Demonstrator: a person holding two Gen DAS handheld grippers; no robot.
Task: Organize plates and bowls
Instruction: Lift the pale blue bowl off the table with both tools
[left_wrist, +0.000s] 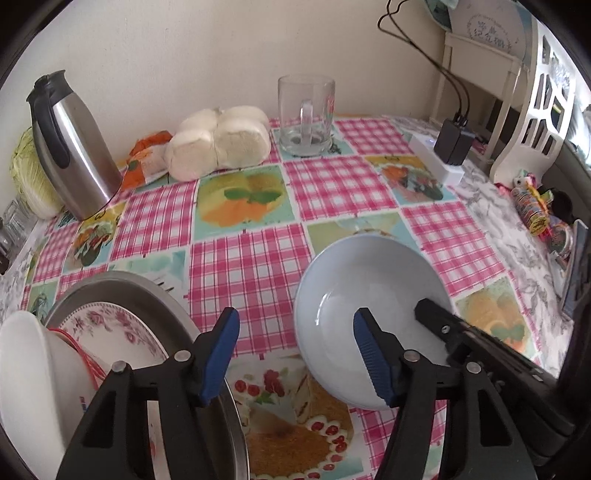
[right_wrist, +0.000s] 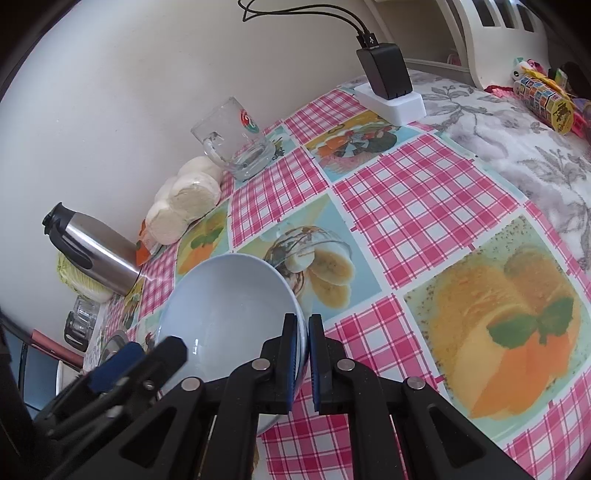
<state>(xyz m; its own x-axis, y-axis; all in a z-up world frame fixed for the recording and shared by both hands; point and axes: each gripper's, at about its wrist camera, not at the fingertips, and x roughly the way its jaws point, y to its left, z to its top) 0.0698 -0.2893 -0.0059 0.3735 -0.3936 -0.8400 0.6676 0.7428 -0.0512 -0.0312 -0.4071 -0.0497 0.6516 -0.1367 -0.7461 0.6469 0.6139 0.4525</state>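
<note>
A pale blue bowl (left_wrist: 369, 291) is tilted over the checked tablecloth, and my right gripper (right_wrist: 303, 350) is shut on its near rim. That gripper (left_wrist: 436, 321) shows as a black finger over the bowl's right side in the left wrist view. My left gripper (left_wrist: 297, 354) stands open, with the bowl's left rim between its blue pads (left_wrist: 221, 350), which do not press on it. At the lower left a round metal pan (left_wrist: 122, 284) holds a floral plate (left_wrist: 110, 325) and a white bowl (left_wrist: 29, 369). The right wrist view shows the bowl (right_wrist: 229, 314) and the left gripper (right_wrist: 144, 356).
Along the wall stand a steel thermos (left_wrist: 70, 147), bagged white buns (left_wrist: 218, 144), a glass mug (left_wrist: 306, 114) and a power strip with chargers (left_wrist: 443, 155). A cabbage (left_wrist: 29, 177) lies far left. A white chair (left_wrist: 528, 129) and a candy tube (left_wrist: 532, 210) are at the right.
</note>
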